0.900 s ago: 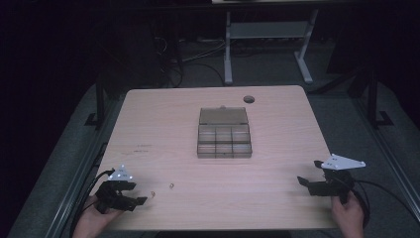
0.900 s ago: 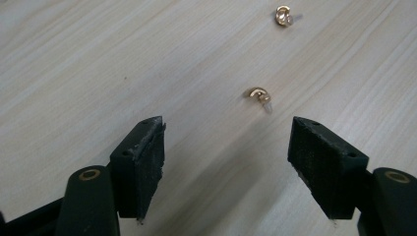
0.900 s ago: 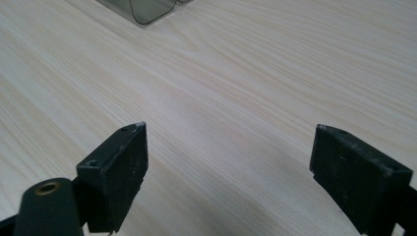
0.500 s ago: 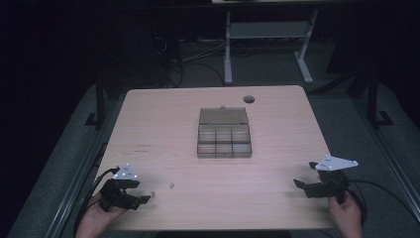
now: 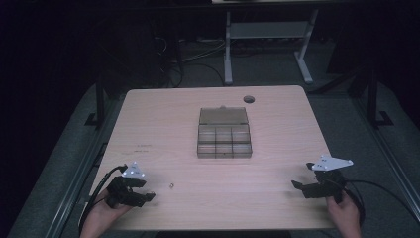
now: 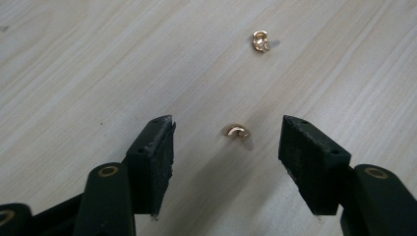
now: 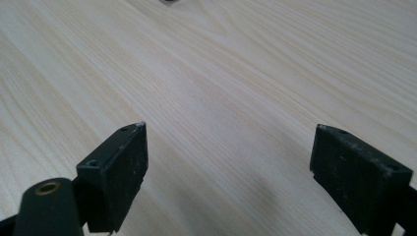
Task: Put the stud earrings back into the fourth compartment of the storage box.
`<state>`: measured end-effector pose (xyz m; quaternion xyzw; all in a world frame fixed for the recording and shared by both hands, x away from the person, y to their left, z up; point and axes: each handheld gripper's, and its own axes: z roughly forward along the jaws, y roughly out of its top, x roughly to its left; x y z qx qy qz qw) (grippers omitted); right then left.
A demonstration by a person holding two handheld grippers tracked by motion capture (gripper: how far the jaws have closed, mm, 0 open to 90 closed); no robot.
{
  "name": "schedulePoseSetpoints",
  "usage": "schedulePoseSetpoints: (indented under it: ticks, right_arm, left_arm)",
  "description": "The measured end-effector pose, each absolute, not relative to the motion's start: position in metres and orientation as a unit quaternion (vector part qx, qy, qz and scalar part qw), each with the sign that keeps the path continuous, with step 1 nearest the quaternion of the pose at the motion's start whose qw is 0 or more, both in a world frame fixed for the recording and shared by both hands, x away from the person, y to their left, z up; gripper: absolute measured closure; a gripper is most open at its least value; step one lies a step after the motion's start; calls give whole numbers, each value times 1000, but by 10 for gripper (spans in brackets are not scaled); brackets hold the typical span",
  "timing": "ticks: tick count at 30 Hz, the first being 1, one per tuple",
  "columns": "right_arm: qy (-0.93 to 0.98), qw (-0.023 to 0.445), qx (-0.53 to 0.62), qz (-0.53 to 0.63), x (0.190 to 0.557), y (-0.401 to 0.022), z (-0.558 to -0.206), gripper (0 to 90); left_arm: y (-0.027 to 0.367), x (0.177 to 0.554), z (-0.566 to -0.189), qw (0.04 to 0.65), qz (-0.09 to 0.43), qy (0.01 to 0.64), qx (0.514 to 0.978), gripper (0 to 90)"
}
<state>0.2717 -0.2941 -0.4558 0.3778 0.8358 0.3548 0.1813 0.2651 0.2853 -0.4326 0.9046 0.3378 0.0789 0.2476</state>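
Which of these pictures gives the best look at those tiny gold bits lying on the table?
The left gripper view: one gold piece lies on the wood between the open left tool, untouched, with a second gold piece farther off. The high view shows a mere speck beside that tool. The right gripper view looks along bare table.

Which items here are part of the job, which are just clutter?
In play:
- near gold earring, lying between the open jaws of the left gripper, untouched
- far gold earring
- likely the compartment box, lid open

Bystanders:
- right gripper, open over bare table
- cable hole
- metal stand behind the table
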Motion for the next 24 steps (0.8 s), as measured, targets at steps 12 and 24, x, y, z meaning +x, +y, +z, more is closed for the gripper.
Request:
schedulePoseSetpoints:
  ticks: [12,24]
  right_arm:
    - [837,184,376,354,271,-293,-455,141]
    - [835,188,374,358,271,-293,-454,141]
  left_arm:
    - [274,271,-436,226,73,330,913,521]
    - [265,274,-440,197,74,327,921,654]
